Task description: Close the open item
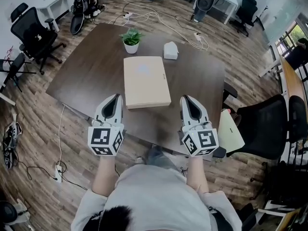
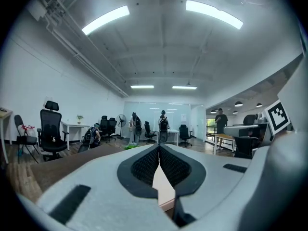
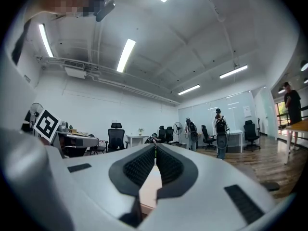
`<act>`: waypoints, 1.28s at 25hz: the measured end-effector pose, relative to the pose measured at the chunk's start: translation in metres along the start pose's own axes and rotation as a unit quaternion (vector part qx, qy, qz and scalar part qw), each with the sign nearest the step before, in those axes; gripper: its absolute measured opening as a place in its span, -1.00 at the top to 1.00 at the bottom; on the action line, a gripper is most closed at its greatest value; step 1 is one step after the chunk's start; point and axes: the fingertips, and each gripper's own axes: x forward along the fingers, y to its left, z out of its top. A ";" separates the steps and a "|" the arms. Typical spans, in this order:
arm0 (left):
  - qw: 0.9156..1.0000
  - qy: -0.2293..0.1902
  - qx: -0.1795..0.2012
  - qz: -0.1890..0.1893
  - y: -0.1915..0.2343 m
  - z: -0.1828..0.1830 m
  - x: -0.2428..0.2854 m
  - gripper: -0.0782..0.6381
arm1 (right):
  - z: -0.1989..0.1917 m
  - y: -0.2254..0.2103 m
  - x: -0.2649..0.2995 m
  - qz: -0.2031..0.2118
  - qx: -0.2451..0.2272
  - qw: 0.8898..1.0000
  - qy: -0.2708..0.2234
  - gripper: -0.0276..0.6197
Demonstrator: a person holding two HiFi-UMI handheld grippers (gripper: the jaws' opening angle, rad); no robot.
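Observation:
A flat beige case (image 1: 146, 81) lies with its lid down in the middle of the dark brown table (image 1: 96, 66). My left gripper (image 1: 115, 96) hovers at the case's near left corner, jaws shut and empty. My right gripper (image 1: 186, 99) hovers just right of the case's near right corner, also shut with nothing in it. In the left gripper view the closed tips (image 2: 158, 147) point over the table, with a strip of the beige case (image 2: 163, 189) showing below them. The right gripper view shows its closed tips (image 3: 155, 150) and the beige case (image 3: 150, 186) beneath.
A small potted plant (image 1: 131, 39) and a white box (image 1: 170, 50) stand on the table beyond the case. Black office chairs (image 1: 33, 30) ring the table, one close on the right (image 1: 267, 124). Cables (image 1: 144, 17) trail over the wooden floor. People stand far off.

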 end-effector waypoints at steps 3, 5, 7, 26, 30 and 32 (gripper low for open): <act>1.000 -0.007 0.008 -0.001 -0.001 0.006 -0.005 0.76 | 0.004 0.005 -0.002 0.003 -0.003 1.000 -0.004 0.87; 1.000 -0.010 0.013 0.001 -0.003 0.010 -0.008 0.76 | 0.007 0.007 -0.005 0.003 -0.006 1.000 -0.008 0.87; 1.000 -0.015 0.013 0.002 -0.003 0.013 -0.011 0.76 | 0.009 0.008 -0.007 0.002 -0.007 1.000 -0.011 0.87; 0.999 -0.034 0.014 0.010 -0.007 0.027 -0.040 0.76 | 0.025 0.018 -0.034 -0.010 -0.012 0.999 -0.031 0.87; 0.999 -0.036 0.012 0.014 -0.007 0.028 -0.045 0.76 | 0.026 0.022 -0.036 -0.008 -0.012 0.999 -0.031 0.87; 0.999 -0.037 0.014 0.015 -0.007 0.028 -0.047 0.76 | 0.026 0.023 -0.037 -0.008 -0.012 0.999 -0.032 0.87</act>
